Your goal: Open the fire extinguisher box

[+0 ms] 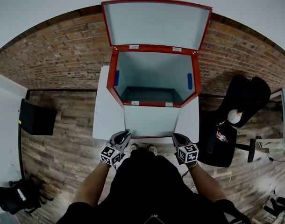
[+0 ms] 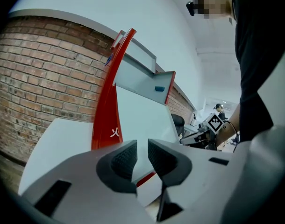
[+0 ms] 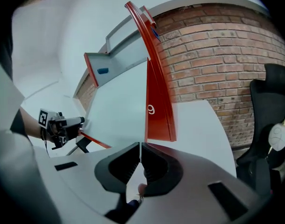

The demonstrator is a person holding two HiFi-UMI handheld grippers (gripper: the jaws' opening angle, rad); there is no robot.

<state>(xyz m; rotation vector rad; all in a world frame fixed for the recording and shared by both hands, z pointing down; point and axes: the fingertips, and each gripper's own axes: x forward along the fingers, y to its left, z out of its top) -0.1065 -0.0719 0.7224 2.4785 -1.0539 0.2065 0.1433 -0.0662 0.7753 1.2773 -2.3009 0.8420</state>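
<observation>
The red fire extinguisher box point(image 1: 112, 80) stands on a white table point(image 1: 103, 118) against the brick wall. Its lid point(image 1: 156, 24) is raised upright and its pale front panel point(image 1: 152, 121) hangs folded down, so the grey inside shows and holds nothing. My left gripper point(image 1: 125, 136) sits at the panel's lower left corner, jaws a little apart with nothing between them point(image 2: 142, 146). My right gripper point(image 1: 176, 139) is at the lower right corner, its jaws closed together on nothing point(image 3: 140, 148). In both gripper views the box's red side point(image 2: 107, 106) point(image 3: 157, 106) rises ahead.
A black office chair point(image 1: 229, 139) with a white round object on it stands right of the table. A black box point(image 1: 37, 118) sits on the wooden floor at left, a dark bag point(image 1: 16, 197) at lower left. My shoes point(image 1: 142, 148) are below the panel.
</observation>
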